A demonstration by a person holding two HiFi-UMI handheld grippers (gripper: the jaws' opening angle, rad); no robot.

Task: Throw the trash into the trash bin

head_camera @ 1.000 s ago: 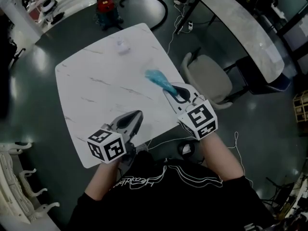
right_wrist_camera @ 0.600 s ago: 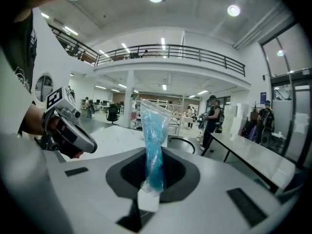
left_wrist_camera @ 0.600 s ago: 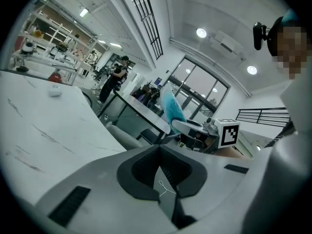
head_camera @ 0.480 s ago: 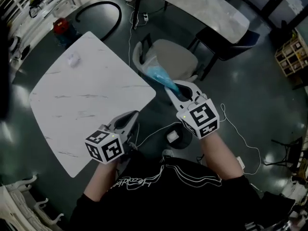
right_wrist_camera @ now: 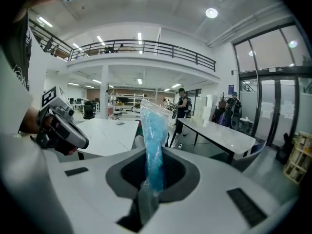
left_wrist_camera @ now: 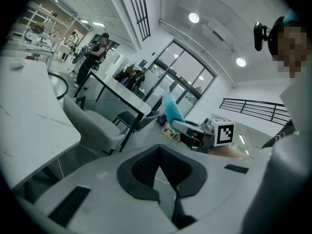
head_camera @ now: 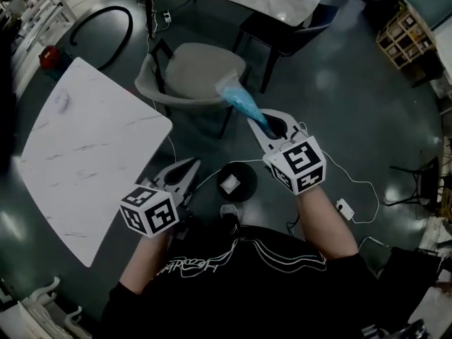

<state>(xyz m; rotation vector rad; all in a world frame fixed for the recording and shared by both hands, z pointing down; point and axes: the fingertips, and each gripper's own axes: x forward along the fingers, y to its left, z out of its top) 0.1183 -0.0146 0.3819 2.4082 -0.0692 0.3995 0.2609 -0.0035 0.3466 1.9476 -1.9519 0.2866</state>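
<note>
The right gripper (head_camera: 260,121) has its jaws shut tight on a blue plastic bag (head_camera: 240,99). This bag is the trash. It sticks up and out from the jaws, away from the person. It is up in the air, past the black round bin (head_camera: 248,176) and on the far side of it from the person. It is not in the bin.

The right gripper view shows the bag (right_wrist_camera: 153,133) pinched at its bottom end, with the rest standing tall between the jaws.

The left gripper (head_camera: 188,168) has its jaws shut too, with nothing in them. It hangs just left of the bin.

The bin sits on the dark floor, and something small and white (head_camera: 229,183) lies inside it. A grey chair (head_camera: 191,73) stands beyond the bin. A white marble worktop (head_camera: 85,154) is off to the bin's left.
</note>
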